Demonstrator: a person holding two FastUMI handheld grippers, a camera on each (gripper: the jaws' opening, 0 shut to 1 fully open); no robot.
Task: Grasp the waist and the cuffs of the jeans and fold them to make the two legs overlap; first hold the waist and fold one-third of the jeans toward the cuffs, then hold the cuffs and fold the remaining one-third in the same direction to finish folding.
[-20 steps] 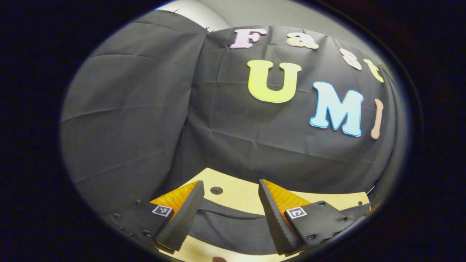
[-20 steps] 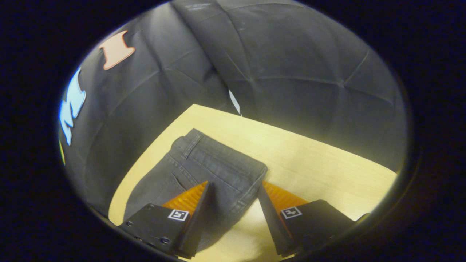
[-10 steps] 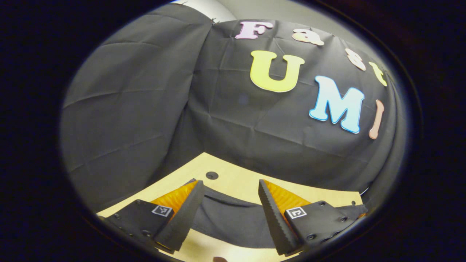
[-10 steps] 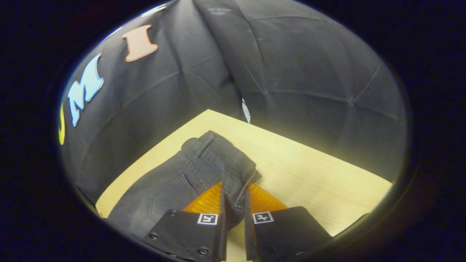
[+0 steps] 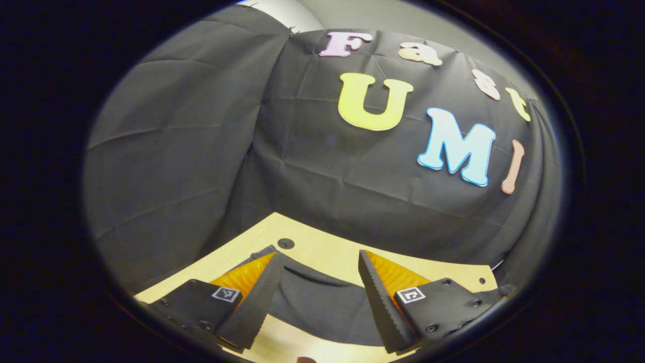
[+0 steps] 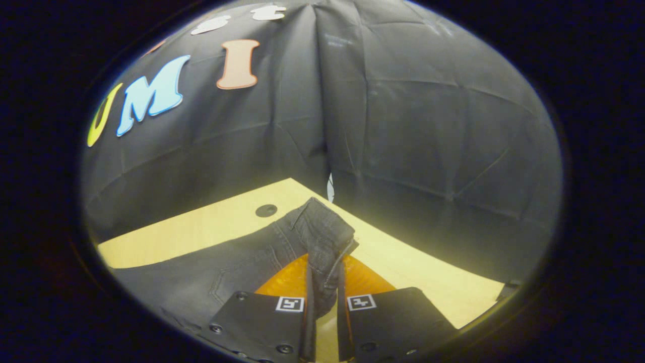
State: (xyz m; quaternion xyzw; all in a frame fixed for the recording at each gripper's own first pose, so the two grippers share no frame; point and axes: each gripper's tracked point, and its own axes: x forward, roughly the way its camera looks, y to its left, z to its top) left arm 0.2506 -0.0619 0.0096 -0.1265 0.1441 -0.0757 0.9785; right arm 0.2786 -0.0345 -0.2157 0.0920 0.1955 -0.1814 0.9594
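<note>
Dark grey jeans [image 6: 237,272] lie on the light wooden table [image 6: 201,232]. In the right gripper view the waist corner [image 6: 325,237], with its belt loop, is bunched up and raised off the table, and my right gripper [image 6: 325,262] is shut on it. In the left gripper view another stretch of the jeans [image 5: 317,307], with a seam or hem edge across it, lies flat between the fingers. My left gripper [image 5: 318,256] is open, its fingers standing on either side of that cloth without pressing it.
The table [image 5: 327,252] has a round dark hole [image 5: 285,243], also seen in the right gripper view as a hole [image 6: 265,210] near the back edge. Black cloth walls close the table in behind and at both sides.
My right gripper went from open to shut on the waist corner, then raised it and swung left. The left gripper stayed open and barely shifted over the cloth.
</note>
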